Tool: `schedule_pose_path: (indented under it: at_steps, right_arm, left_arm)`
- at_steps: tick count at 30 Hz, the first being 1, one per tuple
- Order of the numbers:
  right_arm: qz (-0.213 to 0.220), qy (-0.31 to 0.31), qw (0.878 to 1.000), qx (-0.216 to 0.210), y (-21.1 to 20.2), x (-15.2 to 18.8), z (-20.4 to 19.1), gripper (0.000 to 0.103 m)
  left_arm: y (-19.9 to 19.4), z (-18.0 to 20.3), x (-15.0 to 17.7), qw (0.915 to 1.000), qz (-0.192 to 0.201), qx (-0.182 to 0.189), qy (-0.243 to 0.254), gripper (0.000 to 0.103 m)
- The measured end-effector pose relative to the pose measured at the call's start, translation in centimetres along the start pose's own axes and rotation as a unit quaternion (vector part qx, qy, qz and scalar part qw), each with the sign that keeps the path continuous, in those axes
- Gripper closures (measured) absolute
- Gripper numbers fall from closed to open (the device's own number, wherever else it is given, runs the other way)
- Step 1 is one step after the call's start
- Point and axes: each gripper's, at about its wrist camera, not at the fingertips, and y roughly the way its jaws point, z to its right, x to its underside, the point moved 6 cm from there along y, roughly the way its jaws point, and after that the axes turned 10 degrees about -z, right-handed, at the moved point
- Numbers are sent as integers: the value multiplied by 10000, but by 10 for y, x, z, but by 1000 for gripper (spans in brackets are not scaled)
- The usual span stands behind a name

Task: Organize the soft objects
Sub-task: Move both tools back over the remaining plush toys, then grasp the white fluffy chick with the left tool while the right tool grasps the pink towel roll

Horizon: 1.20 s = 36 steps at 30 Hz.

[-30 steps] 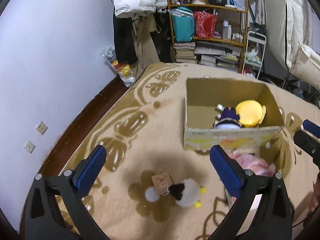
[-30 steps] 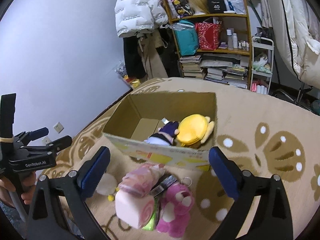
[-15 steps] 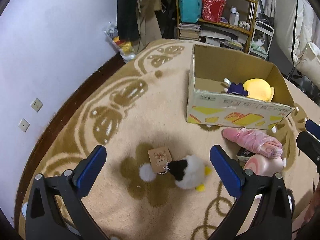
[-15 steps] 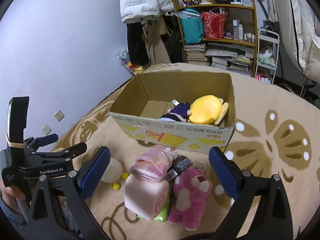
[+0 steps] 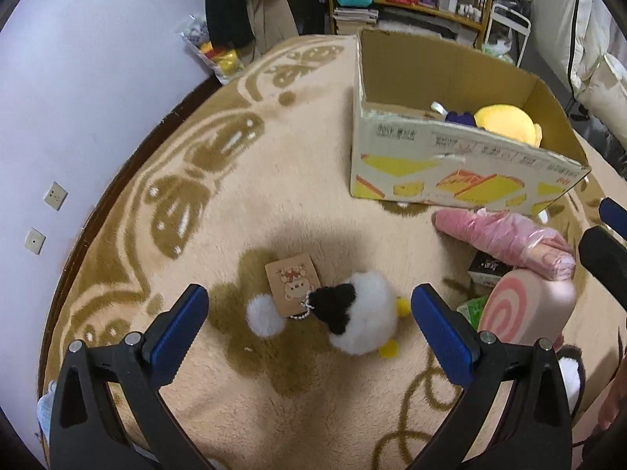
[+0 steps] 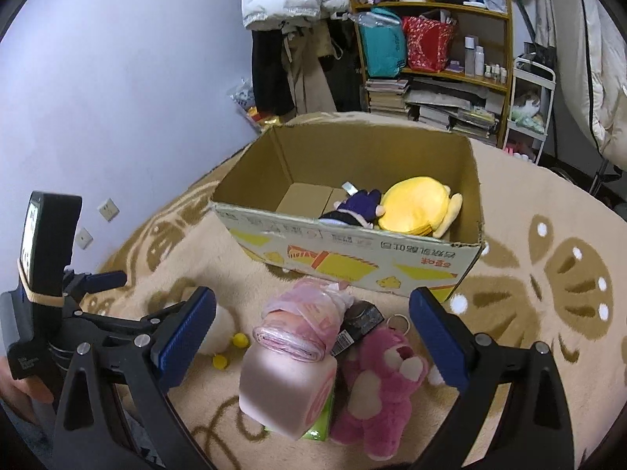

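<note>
Fingers point(image 5: 180, 325) of the left gripper point(image 5: 309, 329) are spread wide and empty, framing the penguin point(image 5: 358, 323) at lower centre of the left view. The right gripper point(image 6: 313, 333) is likewise wide open, holding nothing, above the pink roll point(image 6: 301, 321) and pink bear point(image 6: 384, 380). For a clean pick, the left gripper should be lowered around the round white body, not the tag point(image 5: 292, 278) or bead chain. The penguin is fluffy, white with a black patch and yellow feet, lying on the rug point(image 5: 274, 164) near the box point(image 5: 450, 172).
</note>
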Motion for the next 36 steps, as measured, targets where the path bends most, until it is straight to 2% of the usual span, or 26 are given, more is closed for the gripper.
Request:
schedule_pose_path:
  at_steps: [7, 9, 12, 15, 20, 22, 25, 27, 29, 31, 33, 36]
  right_arm:
    - [-291, 68, 9995, -34, 17, 0, 0, 0]
    - [-319, 92, 9994, 24, 19, 0, 1, 0]
    - [-359, 126, 9993, 71, 22, 1, 3, 0]
    - [-477, 222, 9986, -9, 26, 2, 5, 0]
    - [-631, 284, 9975, -152, 30, 1, 2, 9]
    - [-750, 229, 9968, -169, 36, 1, -2, 18]
    - [-967, 221, 9949, -168, 47, 3, -5, 30]
    - [-1089, 282, 9935, -178, 54, 4, -4, 31]
    - [-1211, 330, 9920, -151, 61, 5, -2, 34]
    - [-1389, 415, 9893, -183, 70, 7, -1, 43]
    - [-1338, 589, 9890, -240, 71, 6, 3, 50]
    - [-1227, 659, 9902, -118, 67, 5, 8, 55]
  left_arm:
    - [13, 3, 1, 9997, -212, 114, -12, 1]
    - [19, 3, 2, 9992, -377, 157, -28, 1]
    - [25, 6, 5, 9974, -601, 393, -55, 1]
    - [28, 7, 7, 9971, -668, 369, -34, 1]
    - [43, 15, 12, 9939, -1003, 440, 107, 2]
    - [47, 18, 13, 9932, -1059, 454, 151, 3]
    - [54, 24, 13, 9919, -1150, 506, 204, 15]
    - [58, 26, 14, 9911, -1215, 491, 239, 20]
    - [64, 30, 16, 9897, -1309, 502, 283, 32]
    - [69, 33, 19, 9879, -1420, 554, 292, 45]
    - [73, 35, 22, 9858, -1527, 626, 295, 46]
    - [76, 37, 21, 9870, -1486, 524, 321, 59]
